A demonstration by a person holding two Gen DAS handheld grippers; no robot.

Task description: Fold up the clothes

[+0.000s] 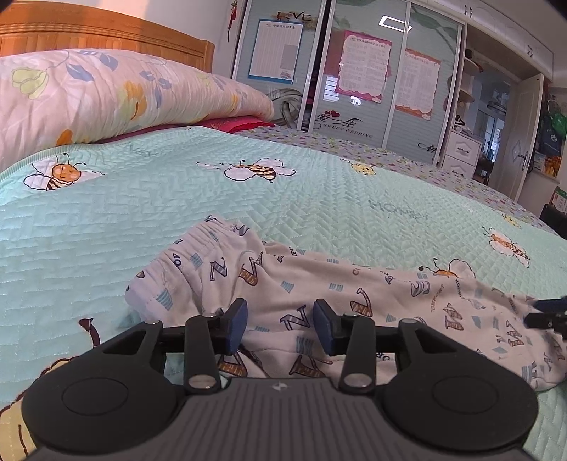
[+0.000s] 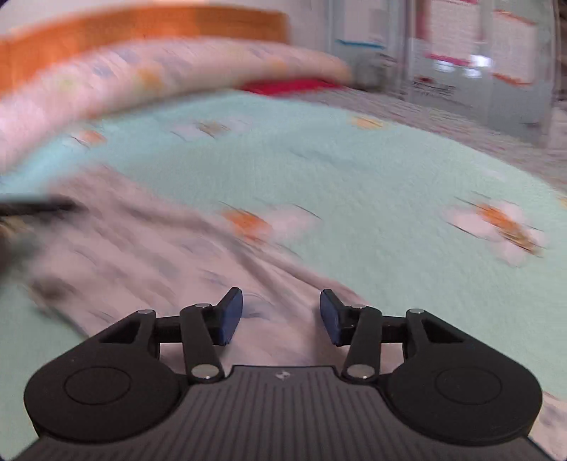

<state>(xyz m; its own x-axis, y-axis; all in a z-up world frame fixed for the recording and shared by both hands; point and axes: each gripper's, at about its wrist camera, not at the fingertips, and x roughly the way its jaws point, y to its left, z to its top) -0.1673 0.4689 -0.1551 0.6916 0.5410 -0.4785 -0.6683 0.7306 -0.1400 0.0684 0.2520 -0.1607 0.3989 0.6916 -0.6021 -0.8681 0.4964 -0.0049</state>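
Both hand-held grippers open – over trousers [image 1: 319,283]; untouched

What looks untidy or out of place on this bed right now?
Only the white letter-print pants: they lie crumpled on the green bee-print bedspread, the waistband end bunched up and the fabric wrinkled, not yet flat or folded. Both hand-held grippers, left and right, are open above them. Nothing seems torn or spilled.

2 wrist views low over the bed [image 1: 141,212], facing the headboard [image 1: 106,32], sharing patterned trousers [image 1: 283,283]
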